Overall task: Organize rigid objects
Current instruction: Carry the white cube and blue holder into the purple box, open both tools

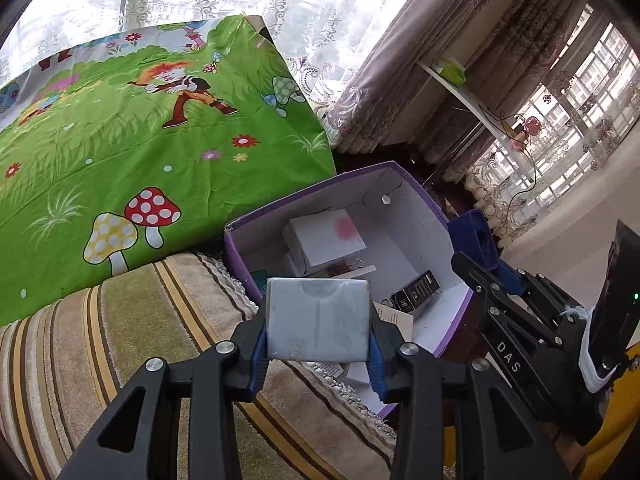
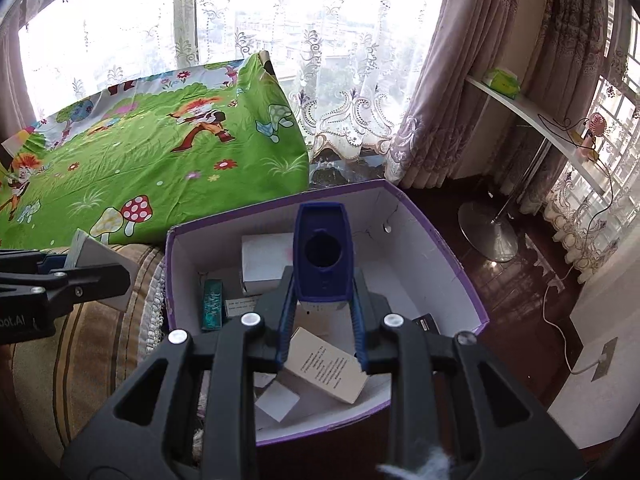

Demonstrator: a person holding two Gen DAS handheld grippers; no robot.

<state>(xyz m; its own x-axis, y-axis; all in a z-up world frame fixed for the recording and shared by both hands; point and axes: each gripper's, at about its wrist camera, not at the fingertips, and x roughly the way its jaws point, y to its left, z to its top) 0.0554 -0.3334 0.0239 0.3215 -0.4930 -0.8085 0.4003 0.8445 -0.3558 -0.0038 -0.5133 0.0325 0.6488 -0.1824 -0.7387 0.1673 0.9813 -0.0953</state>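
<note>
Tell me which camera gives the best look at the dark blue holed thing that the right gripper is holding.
The right wrist view: the dark blue piece sits centred between the right gripper, its round hole facing the camera. The left wrist view shows only part of it, at an angle beside the purple box.

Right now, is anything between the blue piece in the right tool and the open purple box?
Nothing visible blocks it. The right tool holds the blue piece above the open purple box, which has no lid on it. Small boxes already lie on its floor, and bare floor shows at the right side.
</note>
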